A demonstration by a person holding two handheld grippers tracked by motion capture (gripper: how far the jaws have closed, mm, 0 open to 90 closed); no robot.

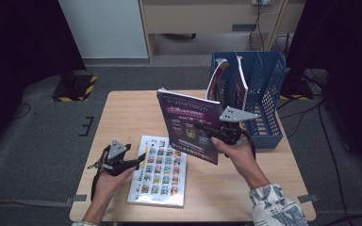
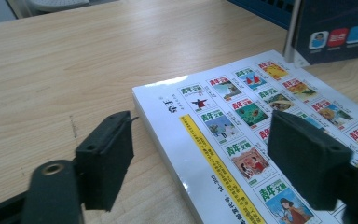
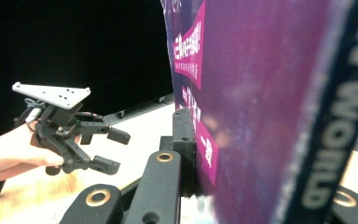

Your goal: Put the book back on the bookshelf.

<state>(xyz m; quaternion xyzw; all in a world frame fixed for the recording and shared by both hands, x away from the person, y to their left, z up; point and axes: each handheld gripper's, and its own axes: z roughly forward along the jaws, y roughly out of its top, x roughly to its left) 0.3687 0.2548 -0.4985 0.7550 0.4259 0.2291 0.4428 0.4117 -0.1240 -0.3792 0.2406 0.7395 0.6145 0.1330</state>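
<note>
A purple magazine [image 1: 188, 125] is held upright above the table, its cover facing me, and my right gripper [image 1: 202, 126] is shut on its right edge. In the right gripper view that magazine [image 3: 261, 93] stands between the jaws of the right gripper [image 3: 242, 154], one black pad pressed flat on the cover. A white magazine [image 1: 160, 172] with rows of small coloured pictures lies flat near the table's front edge. My left gripper [image 1: 141, 160] is open at its left edge. In the left gripper view the left gripper [image 2: 200, 158] straddles the white magazine's [image 2: 270, 116] corner, with neither pad touching it.
A blue mesh file rack [image 1: 264, 94] stands at the table's back right corner with magazines upright in its left slots. The wooden table [image 1: 132, 113] is bare at its back left. Dark stands and cables lie on the floor around it.
</note>
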